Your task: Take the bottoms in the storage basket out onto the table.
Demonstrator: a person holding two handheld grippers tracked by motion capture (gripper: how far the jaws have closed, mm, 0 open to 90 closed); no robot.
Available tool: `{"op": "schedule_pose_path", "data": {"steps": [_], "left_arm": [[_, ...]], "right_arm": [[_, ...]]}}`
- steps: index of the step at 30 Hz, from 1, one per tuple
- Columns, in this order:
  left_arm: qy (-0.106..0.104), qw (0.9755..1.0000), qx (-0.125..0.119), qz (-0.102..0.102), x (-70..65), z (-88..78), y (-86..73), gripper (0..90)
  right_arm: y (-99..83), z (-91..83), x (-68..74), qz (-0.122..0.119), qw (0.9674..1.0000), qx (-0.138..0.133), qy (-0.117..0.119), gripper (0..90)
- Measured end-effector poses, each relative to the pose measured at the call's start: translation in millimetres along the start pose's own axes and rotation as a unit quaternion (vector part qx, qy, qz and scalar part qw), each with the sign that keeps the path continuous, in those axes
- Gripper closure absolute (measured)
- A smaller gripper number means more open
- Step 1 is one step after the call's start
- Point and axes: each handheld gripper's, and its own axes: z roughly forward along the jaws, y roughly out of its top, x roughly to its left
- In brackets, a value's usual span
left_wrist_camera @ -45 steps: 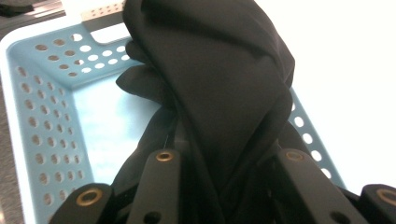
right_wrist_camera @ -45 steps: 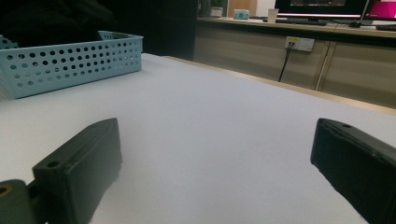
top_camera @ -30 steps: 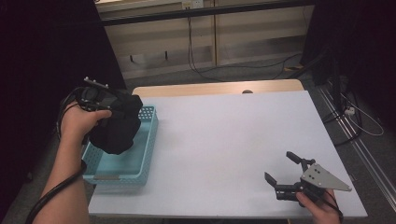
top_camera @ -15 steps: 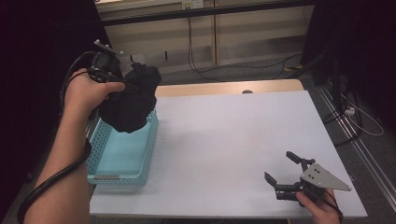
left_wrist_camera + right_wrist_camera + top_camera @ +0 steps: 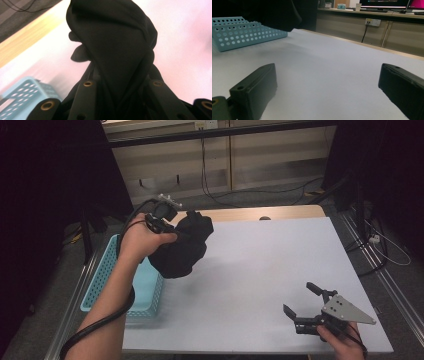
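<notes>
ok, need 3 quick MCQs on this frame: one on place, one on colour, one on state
1. Where is the black cloth?
A. lying in the basket
B. held in the air above the table's left part
C. flat on the table by the right tool

2. What colour is the basket?
A. light blue
B. red
C. yellow

3. How is the right tool?
A. shut on the cloth
B. shut on the basket rim
C. open, holding nothing

Answers:
1 B: the high view shows the cloth hanging from the left tool, beside the basket.
2 A: its perforated walls are light blue.
3 C: the right gripper view shows its jaws wide apart over bare white table.
</notes>
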Motion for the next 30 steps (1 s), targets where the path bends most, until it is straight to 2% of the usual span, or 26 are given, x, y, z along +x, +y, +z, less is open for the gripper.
{"op": "schedule_pose_path", "data": {"steps": [14, 17, 22, 24, 26, 27, 29, 30], "left_arm": [[-0.034, 0.9984, -0.016, 0.041, -38.0, 62.5, -9.7, 71.3], [-0.042, 0.9978, -0.029, 0.042, -44.8, 74.8, -12.4, 71.2], [-0.054, 0.9969, -0.027, 0.050, -57.0, 94.6, -18.6, 70.0], [-0.065, 0.9965, -0.025, 0.046, -60.7, 100.0, -21.2, 68.3], [-0.077, 0.9956, -0.026, 0.048, -64.0, 105.5, -24.6, 63.6], [-0.079, 0.9956, -0.029, 0.042, -65.9, 108.0, -26.7, 58.1], [-0.064, 0.9962, -0.034, 0.048, -66.6, 110.9, -31.4, 44.8], [-0.059, 0.9967, -0.033, 0.045, -66.3, 112.0, -33.8, 36.2]], "right_arm": [[-0.2, 0.5, -0.3, -0.003, 1.0000, 0.002, 0.001, 0.8], [-0.3, 0.6, -0.3, -0.003, 1.0000, 0.003, 0.002, 0.8], [-0.4, 0.8, 0.0, -0.002, 1.0000, 0.004, 0.003, 0.8], [-0.5, 1.0, 0.3, -0.004, 1.0000, 0.006, 0.003, 0.8], [-0.6, 1.3, 0.4, -0.005, 1.0000, 0.007, 0.005, 0.8], [-0.6, 1.4, 0.6, -0.006, 0.9999, 0.007, 0.004, 0.8], [-0.6, 1.6, 0.8, -0.007, 0.9999, 0.008, 0.006, 0.8], [-0.7, 1.6, 0.9, -0.007, 0.9999, 0.009, 0.006, 0.8]]}}
